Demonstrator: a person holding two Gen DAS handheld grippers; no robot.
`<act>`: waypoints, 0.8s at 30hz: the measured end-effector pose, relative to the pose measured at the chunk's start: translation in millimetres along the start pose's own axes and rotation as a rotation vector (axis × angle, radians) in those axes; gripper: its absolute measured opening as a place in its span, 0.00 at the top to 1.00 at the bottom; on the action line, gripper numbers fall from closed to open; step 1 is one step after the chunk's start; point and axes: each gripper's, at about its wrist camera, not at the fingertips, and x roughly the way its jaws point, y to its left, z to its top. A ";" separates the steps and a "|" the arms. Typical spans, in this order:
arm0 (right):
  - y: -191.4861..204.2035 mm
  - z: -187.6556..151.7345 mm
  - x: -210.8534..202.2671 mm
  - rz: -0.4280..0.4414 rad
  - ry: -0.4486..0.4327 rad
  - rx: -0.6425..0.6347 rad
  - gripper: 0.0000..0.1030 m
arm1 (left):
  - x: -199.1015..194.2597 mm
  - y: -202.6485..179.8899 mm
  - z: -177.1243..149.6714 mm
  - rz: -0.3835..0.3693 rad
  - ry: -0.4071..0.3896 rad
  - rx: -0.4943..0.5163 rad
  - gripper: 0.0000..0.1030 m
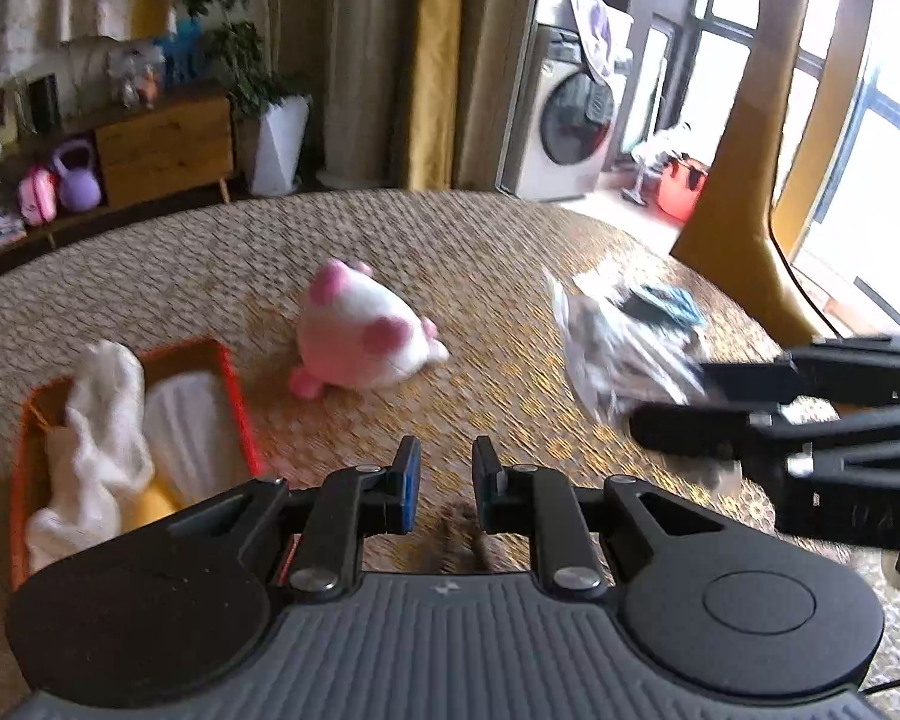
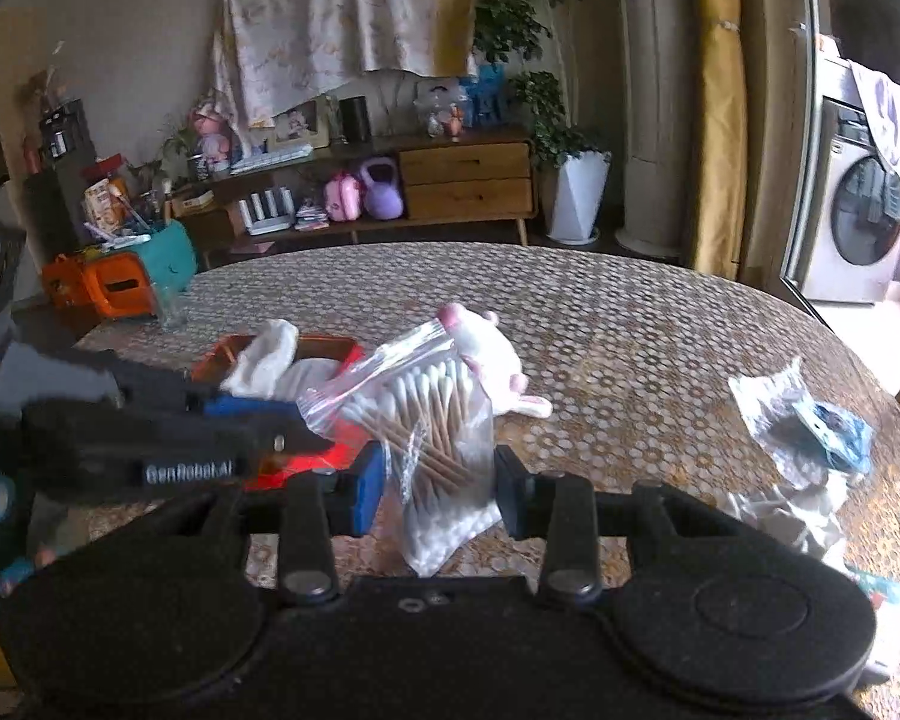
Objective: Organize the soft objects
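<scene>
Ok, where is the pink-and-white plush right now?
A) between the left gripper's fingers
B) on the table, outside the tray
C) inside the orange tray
B: the plush lies on the table, clear of the orange tray.
</scene>
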 end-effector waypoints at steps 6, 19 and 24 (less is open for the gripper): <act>-23.5 -14.8 0.4 -0.022 0.024 0.056 0.64 | 26.7 -28.6 -20.0 0.026 0.068 0.033 0.82; -52.0 -39.0 5.7 0.007 0.047 0.128 0.64 | 86.6 -41.4 -29.8 0.073 0.223 0.043 0.27; -61.4 -41.8 13.2 0.022 0.054 0.163 0.64 | 116.1 -37.2 -26.5 0.144 0.285 0.055 0.27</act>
